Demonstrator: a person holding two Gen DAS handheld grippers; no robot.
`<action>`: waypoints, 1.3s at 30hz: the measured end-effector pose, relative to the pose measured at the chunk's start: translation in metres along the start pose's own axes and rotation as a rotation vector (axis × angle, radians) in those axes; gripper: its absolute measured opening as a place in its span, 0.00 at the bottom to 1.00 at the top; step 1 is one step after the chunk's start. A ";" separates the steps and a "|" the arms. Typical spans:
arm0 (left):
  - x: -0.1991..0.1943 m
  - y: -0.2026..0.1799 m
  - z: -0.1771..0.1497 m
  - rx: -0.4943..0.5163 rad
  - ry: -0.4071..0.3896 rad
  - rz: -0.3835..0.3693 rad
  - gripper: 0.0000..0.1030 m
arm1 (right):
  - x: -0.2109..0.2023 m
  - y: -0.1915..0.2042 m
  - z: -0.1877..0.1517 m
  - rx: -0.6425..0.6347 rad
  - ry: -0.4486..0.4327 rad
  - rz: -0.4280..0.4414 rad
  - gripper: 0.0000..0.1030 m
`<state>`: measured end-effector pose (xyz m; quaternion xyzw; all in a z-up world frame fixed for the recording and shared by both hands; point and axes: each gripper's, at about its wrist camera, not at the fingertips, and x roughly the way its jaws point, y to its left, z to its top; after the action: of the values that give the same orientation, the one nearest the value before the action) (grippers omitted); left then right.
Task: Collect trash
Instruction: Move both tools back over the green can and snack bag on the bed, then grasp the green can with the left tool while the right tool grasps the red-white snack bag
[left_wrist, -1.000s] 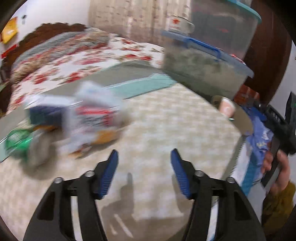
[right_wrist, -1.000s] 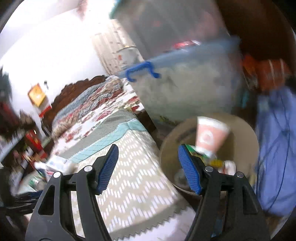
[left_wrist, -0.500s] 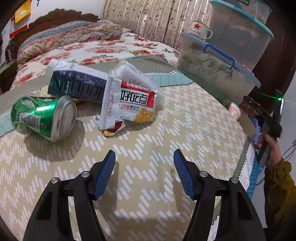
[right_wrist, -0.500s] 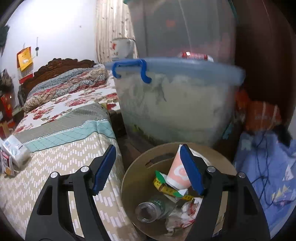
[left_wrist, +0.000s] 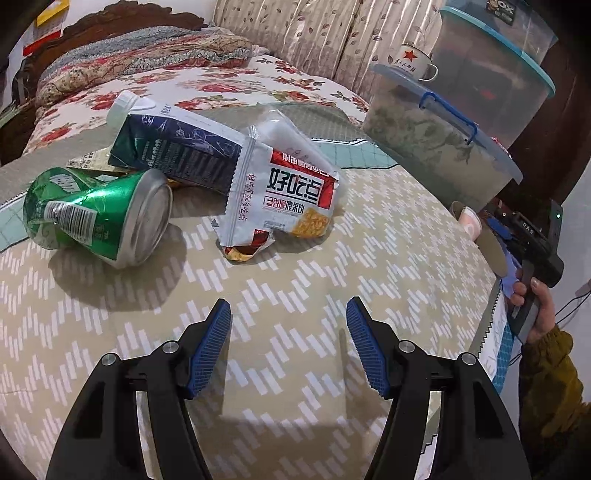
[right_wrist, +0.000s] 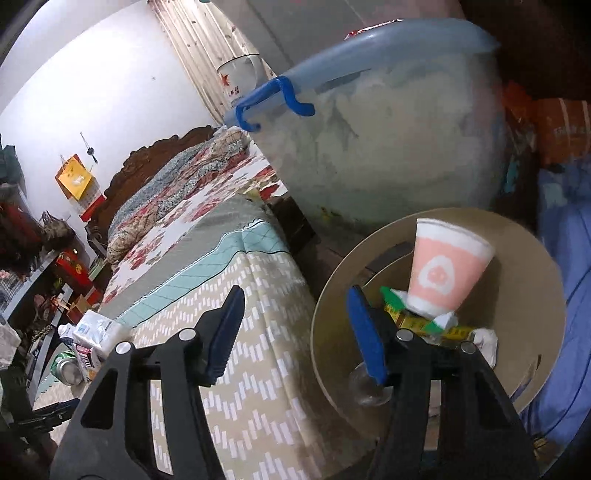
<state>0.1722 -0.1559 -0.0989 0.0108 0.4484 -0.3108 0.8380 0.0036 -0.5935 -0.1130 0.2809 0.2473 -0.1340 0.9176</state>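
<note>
In the left wrist view a crushed green can (left_wrist: 92, 216), a dark blue carton (left_wrist: 173, 151) and a white-and-red snack packet (left_wrist: 284, 192) lie together on the patterned table (left_wrist: 388, 266). My left gripper (left_wrist: 288, 317) is open and empty, just short of the packet. My right gripper (right_wrist: 293, 308) is open and empty over the near rim of the tan bin (right_wrist: 528, 295) beside the table. The bin holds a pink paper cup (right_wrist: 443, 266), a yellow-green wrapper (right_wrist: 424, 321) and a clear bottle, partly hidden by my finger. The trash pile shows small in the right wrist view (right_wrist: 88, 339).
Stacked clear storage tubs (left_wrist: 443, 147) with a star mug (left_wrist: 412, 61) stand behind the table. A floral bed (left_wrist: 166, 85) lies beyond. Blue cloth (right_wrist: 569, 258) lies right of the bin. The right hand and gripper body (left_wrist: 532, 251) show at the table's right edge.
The left gripper has moved in closer to the trash pile, which was blurred a second ago. The right gripper has tilted and shifted over the bin's rim. Both stay open.
</note>
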 end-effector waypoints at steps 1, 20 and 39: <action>-0.001 0.001 0.000 0.010 -0.001 0.006 0.60 | -0.001 0.001 -0.002 0.010 -0.004 0.009 0.57; -0.047 0.012 -0.007 0.007 -0.113 0.015 0.66 | -0.038 0.070 -0.004 -0.208 -0.164 -0.162 0.66; -0.042 0.155 0.035 -0.579 -0.004 -0.105 0.81 | 0.120 0.267 -0.097 -0.170 0.497 0.398 0.72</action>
<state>0.2638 -0.0200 -0.0865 -0.2527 0.5168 -0.2128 0.7897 0.1703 -0.3348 -0.1264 0.2703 0.4141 0.1419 0.8575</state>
